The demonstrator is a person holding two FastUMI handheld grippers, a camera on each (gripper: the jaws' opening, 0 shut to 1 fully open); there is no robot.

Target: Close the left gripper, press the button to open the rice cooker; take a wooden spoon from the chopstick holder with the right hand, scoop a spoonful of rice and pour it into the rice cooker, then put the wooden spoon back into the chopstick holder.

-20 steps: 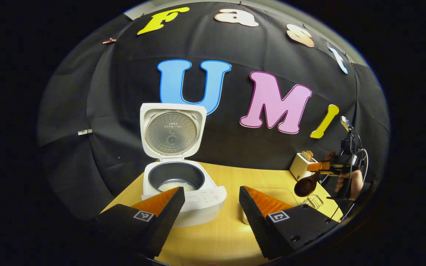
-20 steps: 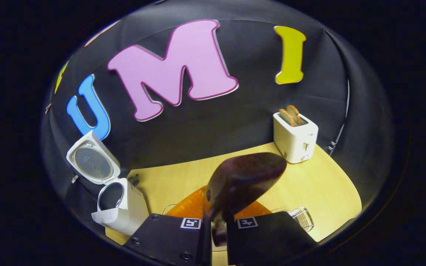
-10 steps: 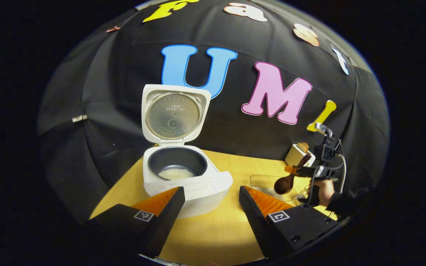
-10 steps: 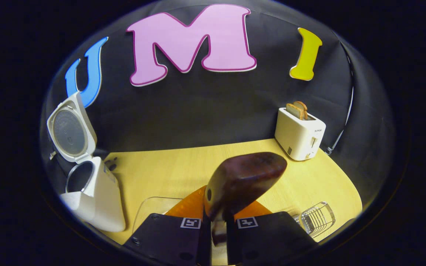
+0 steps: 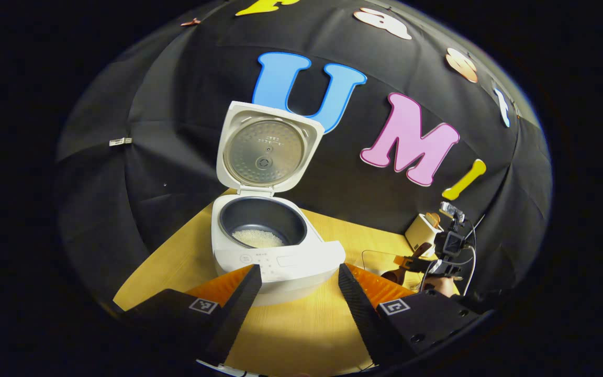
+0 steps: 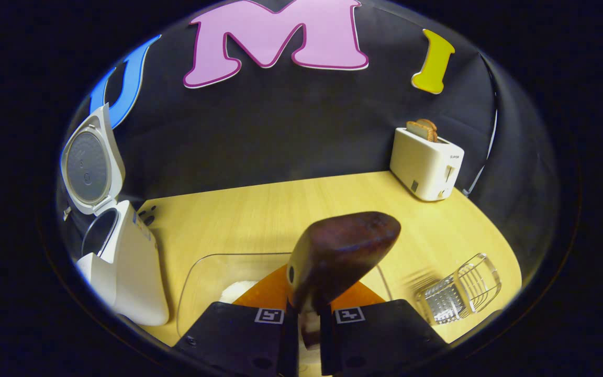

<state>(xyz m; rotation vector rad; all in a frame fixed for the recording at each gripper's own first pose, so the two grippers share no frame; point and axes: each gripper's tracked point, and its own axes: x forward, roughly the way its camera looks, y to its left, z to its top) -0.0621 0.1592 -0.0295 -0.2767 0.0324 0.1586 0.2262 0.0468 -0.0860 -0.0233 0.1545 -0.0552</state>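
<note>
The spoon (image 6: 344,251) sits gripped by its handle in the right gripper (image 6: 305,335), jaws clenched on it from both sides, its dark bowl tipped up and forward over a clear container (image 6: 202,293) on the worktop (image 6: 301,209). A white mound of rice (image 6: 238,290) shows inside that container, just left of the gripper. To the right lies the wire holder (image 6: 458,293), tipped on its side near the worktop's edge. Far left in the right gripper view stands the cooker (image 6: 123,267), lid (image 6: 89,167) flipped up, inner pot exposed. At the back right, a white toaster (image 6: 426,163) carries slices of toast (image 6: 422,128) in its slots. Over in the left gripper view, the cooker (image 5: 275,251) is dead ahead with its lid (image 5: 267,152) upright and a thin layer of rice (image 5: 257,238) in the dark pot. The left gripper (image 5: 299,293) hovers in front of it, jaws released and spread wide, holding nothing. Off to the right, the right gripper (image 5: 411,262) shows with the spoon (image 5: 394,274) low by the container, a hand (image 5: 440,283) behind it.
</note>
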